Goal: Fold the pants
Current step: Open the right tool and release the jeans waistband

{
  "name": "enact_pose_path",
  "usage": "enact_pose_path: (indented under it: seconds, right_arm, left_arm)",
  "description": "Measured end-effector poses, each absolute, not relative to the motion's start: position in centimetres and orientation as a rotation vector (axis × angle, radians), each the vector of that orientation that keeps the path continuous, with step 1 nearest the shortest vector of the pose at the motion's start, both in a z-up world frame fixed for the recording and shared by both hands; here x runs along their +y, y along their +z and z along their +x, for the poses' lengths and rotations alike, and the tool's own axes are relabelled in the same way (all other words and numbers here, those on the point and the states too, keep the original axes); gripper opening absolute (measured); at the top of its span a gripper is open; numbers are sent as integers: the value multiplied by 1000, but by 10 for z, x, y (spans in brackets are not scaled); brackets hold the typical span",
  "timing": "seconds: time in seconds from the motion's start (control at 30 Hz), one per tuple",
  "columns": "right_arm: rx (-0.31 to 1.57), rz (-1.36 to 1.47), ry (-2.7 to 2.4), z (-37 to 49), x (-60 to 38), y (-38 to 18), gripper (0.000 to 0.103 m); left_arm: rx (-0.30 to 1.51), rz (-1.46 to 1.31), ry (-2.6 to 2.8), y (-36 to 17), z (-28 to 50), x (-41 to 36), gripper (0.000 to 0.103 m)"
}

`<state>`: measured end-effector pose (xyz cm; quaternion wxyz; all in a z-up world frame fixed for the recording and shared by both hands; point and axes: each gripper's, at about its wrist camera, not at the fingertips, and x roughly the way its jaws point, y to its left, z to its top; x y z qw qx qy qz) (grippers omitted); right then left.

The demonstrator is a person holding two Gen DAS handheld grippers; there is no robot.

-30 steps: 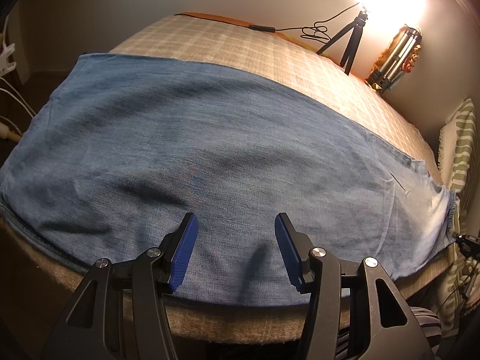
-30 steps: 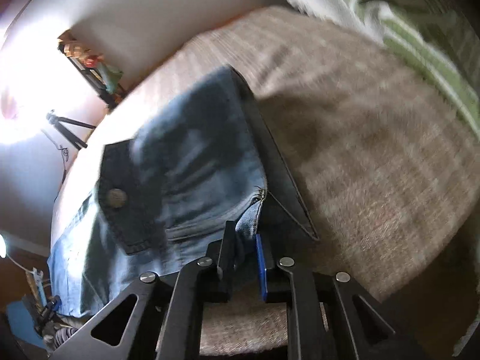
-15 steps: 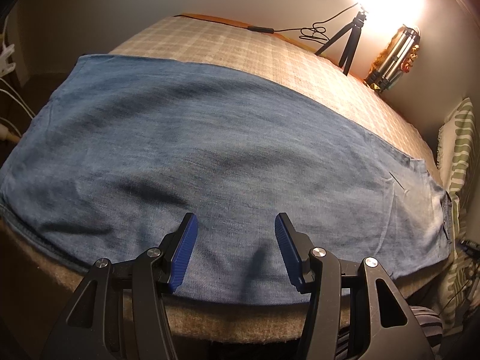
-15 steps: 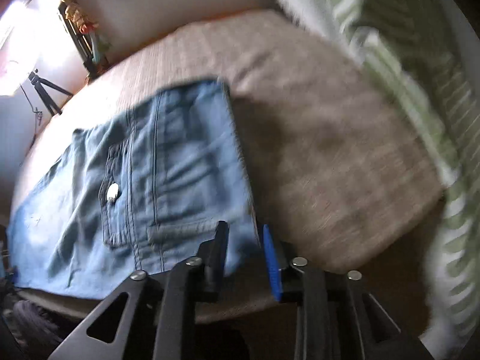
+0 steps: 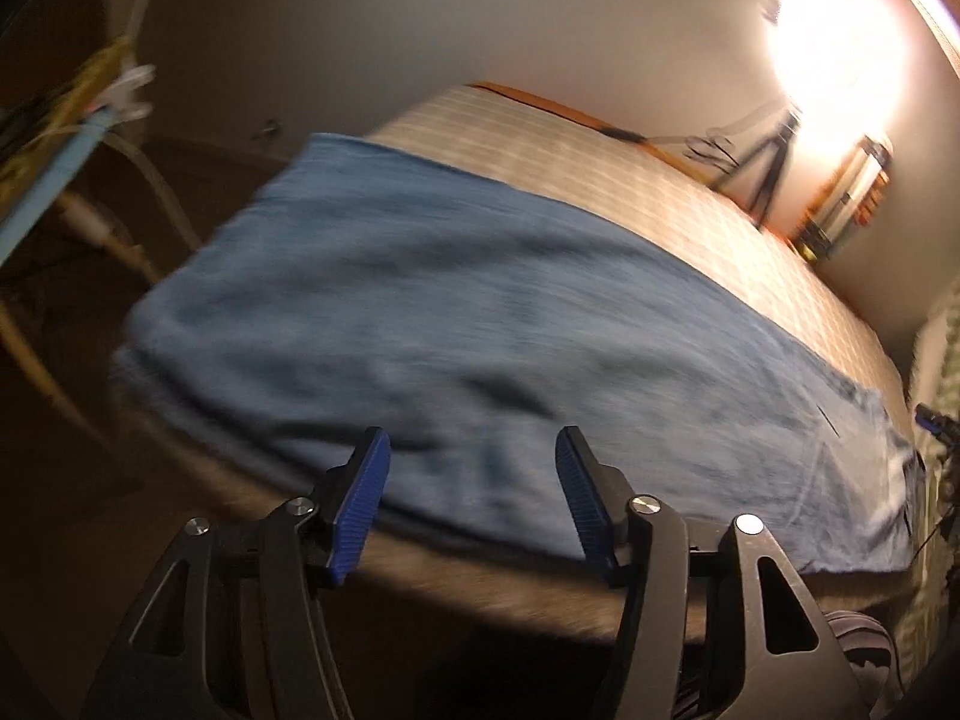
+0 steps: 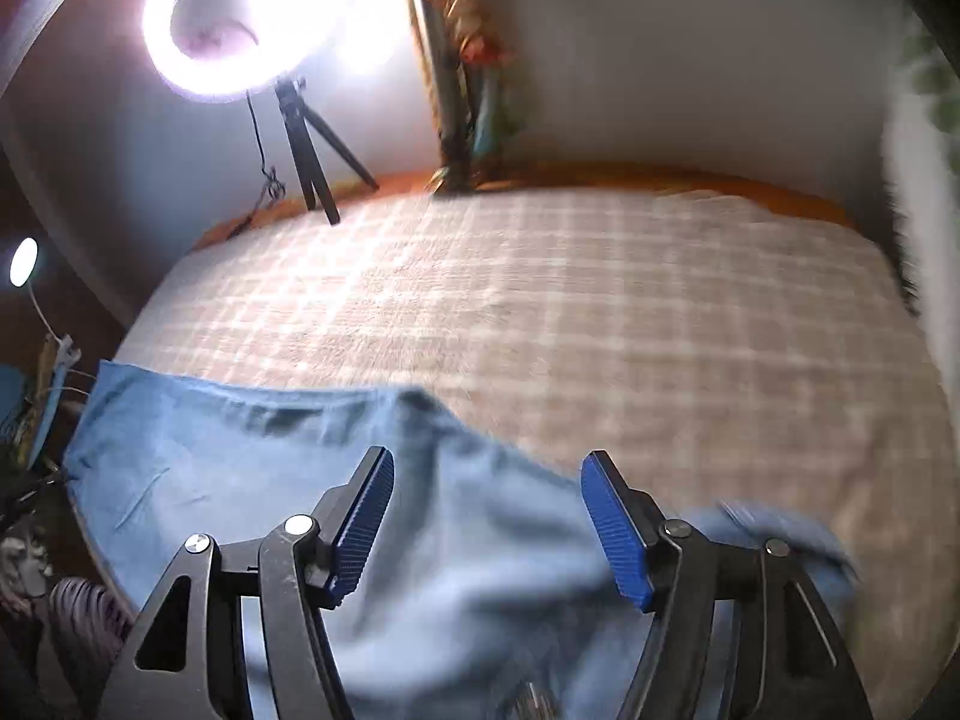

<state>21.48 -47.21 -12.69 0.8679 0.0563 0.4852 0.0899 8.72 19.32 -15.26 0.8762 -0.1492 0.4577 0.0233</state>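
Observation:
Blue denim pants lie flat along the near side of a checked beige bed. In the left wrist view my left gripper hovers over the pants' near edge, its jaws opening, with nothing pressed between the blue pads. In the right wrist view the pants spread from the left to under my right gripper. Its jaws are opening wide above the denim and the pads grip nothing. A metal button shows at the bottom edge.
A lit ring light on a tripod stands at the far side of the bed, with a framed object leaning on the wall beside it. Cables and a light-blue board sit off the bed's left end. A striped cushion lies at the right.
My right gripper has let go of the pants' waist corner, opened wide and swung round to face across the bed. My left gripper shifted, so the pants sit further right in its view, and opened slightly.

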Motion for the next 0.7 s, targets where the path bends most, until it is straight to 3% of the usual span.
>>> enact_pose_path:
  seconds: [0.1,0.23,0.27,0.3,0.4,0.47,0.57,0.63,0.67,0.7]
  right_arm:
    - [1094,86,234,244,-459,-154,75]
    - [1131,93,237,261,-458,-175,75]
    - [1132,106,242,262,-458,-178,66]
    - [1130,124,262,262,-458,-180,45]
    - [1119,122,297,262,-446,-177,9]
    - [1106,-9,253,265,-429,-173,0]
    - [1114,-64,198,270,-423,-171,0]
    - [1101,-96,155,270,-416,-164,9]
    - [1092,-104,134,269,-413,-160,35]
    - [1062,-104,126,264,-409,-151,54]
  left_arm:
    - [940,-385,121,-153,74,225,60]
    - [903,-538,187,-157,62,272,63]
    - [895,-572,202,-160,60,282,63]
    - [887,-609,214,-162,58,291,63]
    - [875,-705,251,-170,57,317,63]
    - [869,-722,279,-172,59,329,63]
    - [864,-734,302,-176,64,343,63]
    - [874,-738,317,-181,72,350,63]
    - [884,-740,328,-183,76,353,63]
    - [892,-744,335,-186,81,355,63]
